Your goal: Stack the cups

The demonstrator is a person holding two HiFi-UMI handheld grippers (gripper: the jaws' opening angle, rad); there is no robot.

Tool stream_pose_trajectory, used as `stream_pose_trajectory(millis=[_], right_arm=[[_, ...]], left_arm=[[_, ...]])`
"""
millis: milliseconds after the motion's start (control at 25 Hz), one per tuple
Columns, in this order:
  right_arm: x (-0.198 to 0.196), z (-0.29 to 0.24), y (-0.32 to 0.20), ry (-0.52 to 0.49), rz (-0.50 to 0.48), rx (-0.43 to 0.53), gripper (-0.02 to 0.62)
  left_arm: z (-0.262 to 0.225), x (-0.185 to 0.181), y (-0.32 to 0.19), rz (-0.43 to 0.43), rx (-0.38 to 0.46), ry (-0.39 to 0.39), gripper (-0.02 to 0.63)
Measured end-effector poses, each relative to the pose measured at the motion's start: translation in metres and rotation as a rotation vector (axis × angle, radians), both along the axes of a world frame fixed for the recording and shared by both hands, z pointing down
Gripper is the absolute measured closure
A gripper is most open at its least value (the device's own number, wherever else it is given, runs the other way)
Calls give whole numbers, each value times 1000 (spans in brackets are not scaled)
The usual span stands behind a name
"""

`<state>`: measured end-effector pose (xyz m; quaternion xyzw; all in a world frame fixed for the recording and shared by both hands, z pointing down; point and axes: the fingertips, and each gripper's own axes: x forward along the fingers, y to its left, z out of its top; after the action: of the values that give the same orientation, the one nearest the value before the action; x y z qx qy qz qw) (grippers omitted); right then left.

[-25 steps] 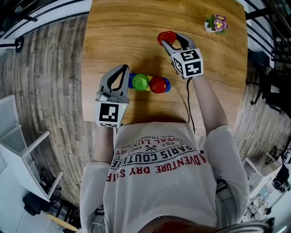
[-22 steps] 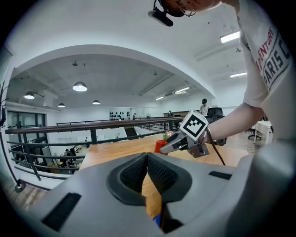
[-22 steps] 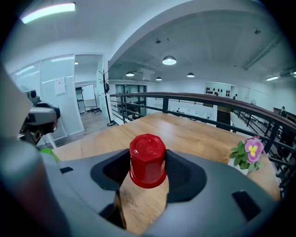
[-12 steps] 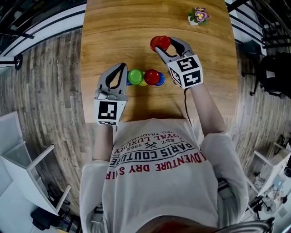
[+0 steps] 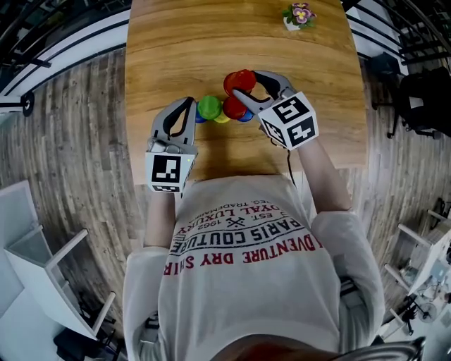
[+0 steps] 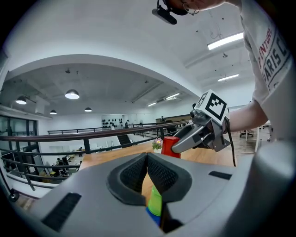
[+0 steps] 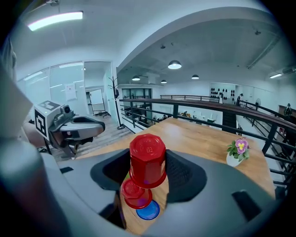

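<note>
The right hand-held gripper point(image 7: 149, 172) is closed on a red cup point(image 7: 148, 155), which is held inverted, base upward, with the pads pressed against opposite sides of its wall. The left hand-held gripper point(image 6: 147, 172) is closed on nothing, its pads brought together, and is positioned just beside the left end of the row of cups. Below the held cup, as seen in the right gripper view, a second red cup point(image 7: 135, 194) is seated inverted on the surface point(image 5: 176, 42), with a blue cup point(image 7: 149, 211) close against it; whether the two touch cannot be determined. A green cup point(image 5: 209, 106) is located further left in the same row, nearest the left hand-held gripper. The step in hand is judged to be the placing of the held cup over the second red cup. In the head view the held cup is seen near the far side of that cup and not yet centred on it, so the rim should first be aligned over the base below. The cup axis should be kept upright and the descent made straight down, since a tilted rim is likely to catch and push the light cups out of line. The grip should be released only once the cup is felt to be fully seated. A flower pot point(image 5: 296, 15) is set well apart and is not expected to interfere.
</note>
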<state>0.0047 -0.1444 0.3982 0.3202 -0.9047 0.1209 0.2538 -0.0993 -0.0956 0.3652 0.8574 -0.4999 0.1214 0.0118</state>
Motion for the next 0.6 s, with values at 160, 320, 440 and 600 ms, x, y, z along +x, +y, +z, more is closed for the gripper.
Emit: stream_pose_trajectory(millis=[160,320,440,600], right_arm=[[-11,0,18,-7,-43,-16,347],[-23,9,30,22,-74,-43,347],[-32,13,35,48,-93,-45,347],[-36,17,35,61,-80,-42,347]], left_arm=[[1,-4,7,1,1,1,589],[3,-12,12,-6,-3,8,589],[4,-20,15,-15,-7,10,589],[6,-27,17,-26,-10,14,589]])
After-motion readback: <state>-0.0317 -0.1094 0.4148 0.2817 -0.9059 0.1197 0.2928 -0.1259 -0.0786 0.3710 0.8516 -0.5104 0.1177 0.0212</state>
